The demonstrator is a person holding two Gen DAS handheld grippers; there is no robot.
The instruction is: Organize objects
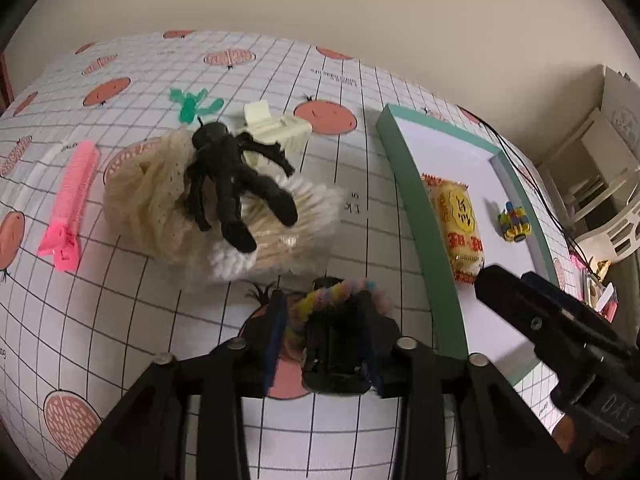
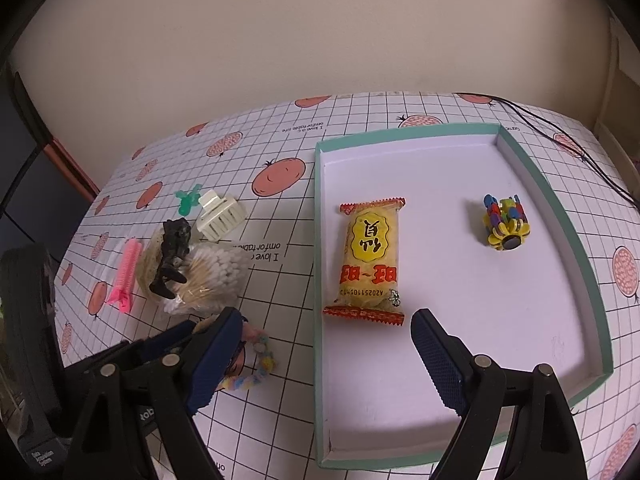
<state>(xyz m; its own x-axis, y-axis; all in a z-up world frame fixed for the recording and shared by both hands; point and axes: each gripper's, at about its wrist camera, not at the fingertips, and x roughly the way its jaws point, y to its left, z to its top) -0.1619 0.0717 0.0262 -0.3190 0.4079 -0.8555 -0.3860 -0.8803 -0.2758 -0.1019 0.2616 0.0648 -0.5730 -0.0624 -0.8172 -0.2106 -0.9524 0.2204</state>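
Our left claw [image 1: 320, 312] is closed around the pastel hair tie [image 1: 340, 290] on the counter [image 1: 360, 184]. Our right claw [image 2: 328, 356] gapes wide and empty over the tray [image 2: 568, 216], near the snack [image 2: 370, 260].

The left gripper [image 1: 322, 312] was down low near the table. Its two black fingers were close together, with a fuzzy colourful hair band [image 1: 340, 290] squeezed between them. The blue pads [image 1: 276, 336] pressed on the band from both sides. The right gripper [image 2: 328, 354] hung higher up. Its jaws stood wide apart and held nothing. One of its blue fingertips [image 2: 438, 364] was over the tray [image 2: 576, 248], and the other was off to the left.
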